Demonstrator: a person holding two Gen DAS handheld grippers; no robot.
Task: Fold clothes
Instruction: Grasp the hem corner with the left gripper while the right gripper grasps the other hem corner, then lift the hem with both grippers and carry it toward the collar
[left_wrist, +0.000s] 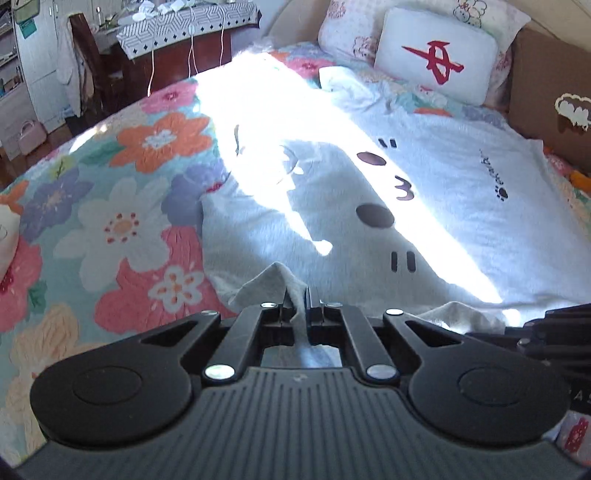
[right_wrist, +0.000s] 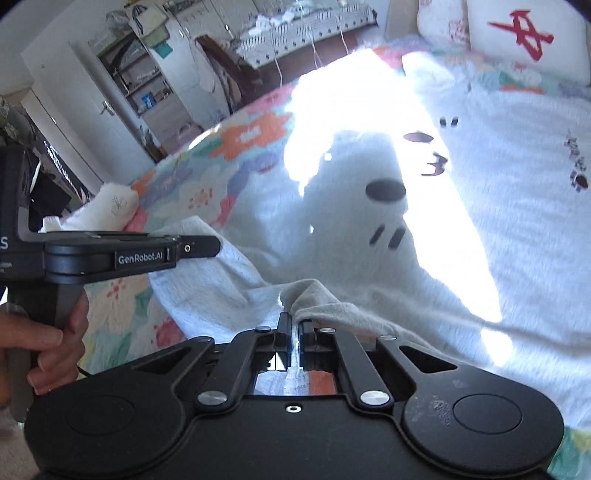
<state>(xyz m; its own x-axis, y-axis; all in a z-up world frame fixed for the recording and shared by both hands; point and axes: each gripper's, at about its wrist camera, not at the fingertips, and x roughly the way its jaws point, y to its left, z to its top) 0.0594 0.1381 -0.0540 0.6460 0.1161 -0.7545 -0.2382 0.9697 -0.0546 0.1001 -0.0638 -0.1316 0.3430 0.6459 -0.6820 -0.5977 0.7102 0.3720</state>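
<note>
A white fleece garment (left_wrist: 424, 206) with a dark cartoon face lies spread on the bed, also in the right wrist view (right_wrist: 480, 221). My left gripper (left_wrist: 296, 295) is shut on the garment's near hem, with cloth bunched between its fingers. My right gripper (right_wrist: 294, 321) is shut on the same hem further right, and a fold of cloth rises above its fingertips. The left gripper also shows side-on in the right wrist view (right_wrist: 199, 248), held by a hand (right_wrist: 48, 339), just left of the right gripper.
The floral bedspread (left_wrist: 122, 206) covers the bed. Pillows (left_wrist: 436, 55) lean at the headboard. A brown cushion (left_wrist: 546, 96) sits at the right. A desk with a patterned cloth (left_wrist: 184, 26) and a chair (left_wrist: 88, 62) stand beyond the bed's left side. A strip of sunlight crosses the garment.
</note>
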